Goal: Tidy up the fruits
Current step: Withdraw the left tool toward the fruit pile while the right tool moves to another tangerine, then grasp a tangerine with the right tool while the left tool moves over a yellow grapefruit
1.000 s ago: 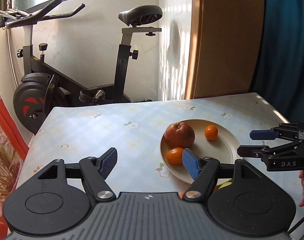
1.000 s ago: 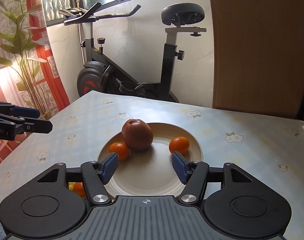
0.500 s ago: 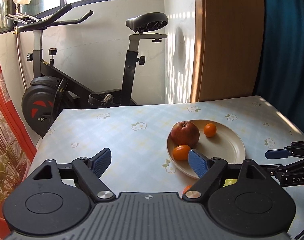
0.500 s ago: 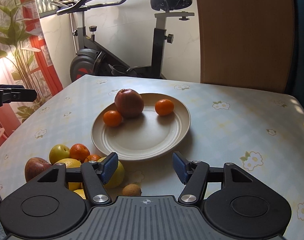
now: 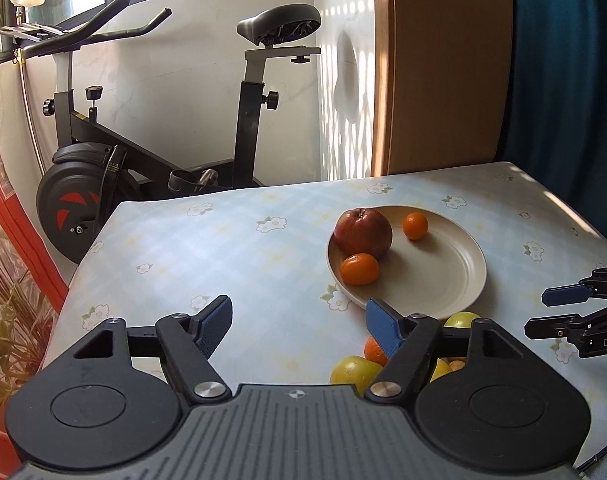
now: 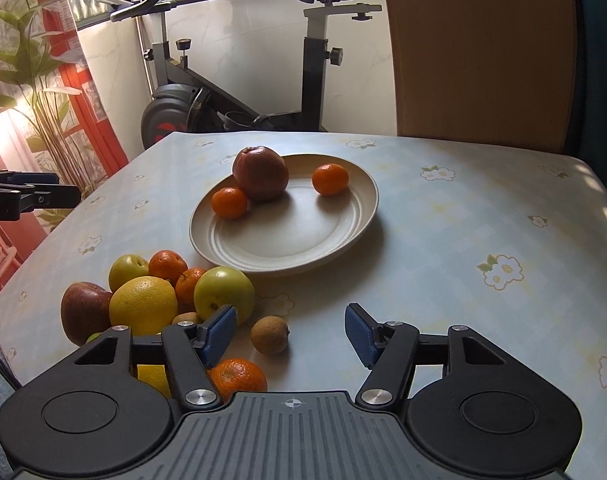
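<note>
Fruit pile [image 6: 159, 300] loose on counter [image 6: 443, 240], at 7 o'clock of plate [image 6: 335, 236].
Round, firm, smooth-skinned, likely to roll; grip across the widest part. Plate holds red apple [image 6: 260, 173] and two mandarins. Right hand-held gripper [image 6: 290, 332] released, empty, above kiwi [image 6: 269, 334]; left hand-held gripper [image 5: 297, 326] closing on nothing.

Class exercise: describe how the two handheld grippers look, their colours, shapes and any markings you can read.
Both the left gripper and the right gripper are black plastic, with rounded side lobes, silver pivot screws, a ribbed grey body and blue ridged finger pads. Seen side-on, each shows partial white lettering.
</note>
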The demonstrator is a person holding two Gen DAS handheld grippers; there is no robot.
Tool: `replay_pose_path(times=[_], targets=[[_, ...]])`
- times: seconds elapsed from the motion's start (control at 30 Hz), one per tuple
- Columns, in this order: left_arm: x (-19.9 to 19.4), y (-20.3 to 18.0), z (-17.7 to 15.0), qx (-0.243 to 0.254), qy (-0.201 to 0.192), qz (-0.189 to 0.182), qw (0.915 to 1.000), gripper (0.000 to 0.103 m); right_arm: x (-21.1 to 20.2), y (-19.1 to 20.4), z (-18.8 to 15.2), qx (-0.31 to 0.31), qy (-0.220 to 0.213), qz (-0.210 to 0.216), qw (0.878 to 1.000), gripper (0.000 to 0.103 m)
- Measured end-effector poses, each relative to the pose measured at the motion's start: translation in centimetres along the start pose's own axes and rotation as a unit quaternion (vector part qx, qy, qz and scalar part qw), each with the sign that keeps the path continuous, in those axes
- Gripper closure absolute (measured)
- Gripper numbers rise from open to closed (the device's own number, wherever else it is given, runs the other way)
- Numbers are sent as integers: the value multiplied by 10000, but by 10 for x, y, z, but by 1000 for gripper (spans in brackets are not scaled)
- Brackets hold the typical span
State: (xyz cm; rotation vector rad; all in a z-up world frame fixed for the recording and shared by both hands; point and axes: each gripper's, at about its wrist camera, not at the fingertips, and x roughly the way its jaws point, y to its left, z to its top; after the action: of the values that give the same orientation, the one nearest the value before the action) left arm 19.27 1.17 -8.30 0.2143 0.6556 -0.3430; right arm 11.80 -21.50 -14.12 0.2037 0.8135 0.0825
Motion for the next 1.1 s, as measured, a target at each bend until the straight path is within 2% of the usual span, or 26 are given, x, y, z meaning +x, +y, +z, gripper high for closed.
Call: replay_pose_path(times=[0.13,0.33,0.63,0.77,0.87,1.1], targets=[[-1,1,-3,-89,56,-27,9999,30,-5,1,-10,-24,125,73,9999,53],[-1,-2,-10,-34,112,-21,9999,30,-6,13,-20,-217,273,284,9990,54],[-1,3,-12,-196,177,-39,9996,31,-2,22,-25,-479,467,325,9972,57],[-2,3,-14,-217,209,-105,9995,32,2,22,-26,-479,530,322,9969,63],[1,5,-15,-204,277,-19,9994,35,4,18,-26,-350,537,386,9972,63],[9,20,-15,-618,413,-86,9972,38,11,12,-25,-113,554,495,9972,63]])
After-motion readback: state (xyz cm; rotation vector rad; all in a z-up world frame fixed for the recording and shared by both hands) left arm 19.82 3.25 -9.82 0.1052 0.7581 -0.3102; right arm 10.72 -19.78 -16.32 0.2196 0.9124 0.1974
